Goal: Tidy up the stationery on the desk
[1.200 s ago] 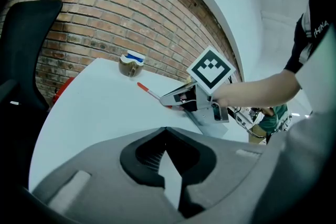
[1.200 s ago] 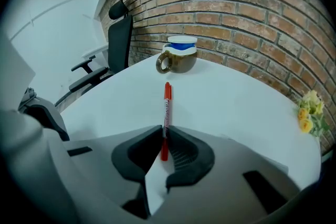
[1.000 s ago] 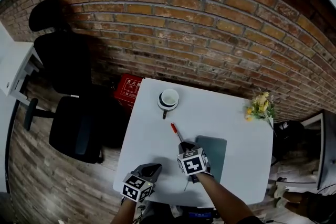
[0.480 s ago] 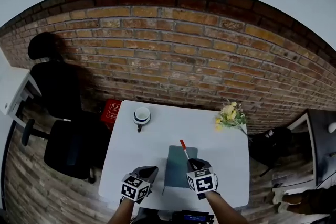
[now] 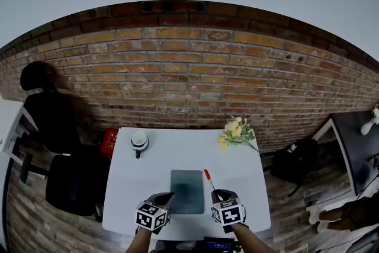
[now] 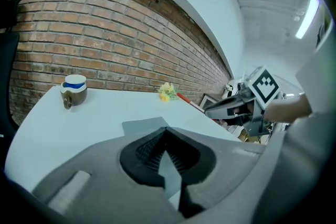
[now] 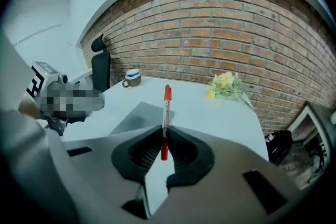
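**Head view**
- 1 white table stands against a brick wall.
- 1 mug sits at the far left corner, handle toward the person.
- 1 bunch of yellow flowers lies at the far right corner.
- 1 grey pad lies flat at the near middle.
- 1 left gripper is at the pad's near left corner.
- 1 right gripper is just right of the pad.
- 1 red pen sticks forward from the right gripper's jaws, beside the pad's right edge.
- 1 black chair stands left of the table.

**Left gripper view**
- Left gripper: the jaws are pressed together with nothing between them, and the pad lies just beyond the tips.
- The mug is far left and the flowers are far centre.
- The right gripper enters from the right, with the pen projecting from it.

**Right gripper view**
- Right gripper: the jaws pinch the pen near its rear end. The pen points away from the person over the table, its red tip forward.
- The pad is left of the pen, the mug beyond it, and the flowers far right.
- The left gripper is at the left edge, partly under a blurred patch.
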{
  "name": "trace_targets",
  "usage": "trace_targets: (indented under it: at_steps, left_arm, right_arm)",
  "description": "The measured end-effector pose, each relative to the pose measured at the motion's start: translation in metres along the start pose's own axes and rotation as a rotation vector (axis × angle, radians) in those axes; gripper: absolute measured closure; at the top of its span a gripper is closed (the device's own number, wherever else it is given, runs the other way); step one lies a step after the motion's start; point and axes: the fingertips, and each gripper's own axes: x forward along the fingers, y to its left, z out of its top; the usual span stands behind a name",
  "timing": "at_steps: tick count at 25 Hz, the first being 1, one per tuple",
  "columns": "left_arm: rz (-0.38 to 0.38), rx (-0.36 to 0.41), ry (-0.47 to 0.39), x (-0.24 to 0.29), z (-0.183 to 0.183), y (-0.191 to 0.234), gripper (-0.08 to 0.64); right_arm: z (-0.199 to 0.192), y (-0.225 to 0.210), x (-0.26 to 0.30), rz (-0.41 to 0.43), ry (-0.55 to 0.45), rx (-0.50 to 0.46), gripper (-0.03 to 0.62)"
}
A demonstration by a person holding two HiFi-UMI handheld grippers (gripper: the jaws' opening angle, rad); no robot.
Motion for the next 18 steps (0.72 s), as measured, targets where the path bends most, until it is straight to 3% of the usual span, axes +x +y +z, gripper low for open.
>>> trace_targets:
  at_steps: [10, 18]
  left_arm:
    - [-0.021, 0.015, 0.059, -0.002, -0.011, 0.004, 0.549]
    - [-0.048, 0.002, 0.172, -0.009, -0.053, 0.014, 0.549]
  right_arm:
    - [-0.018, -0.008, 0.015, -0.014, 0.046, 0.102, 0.546]
    - [-0.057, 0.001, 0.041, -0.028, 0.125, 0.273, 0.545]
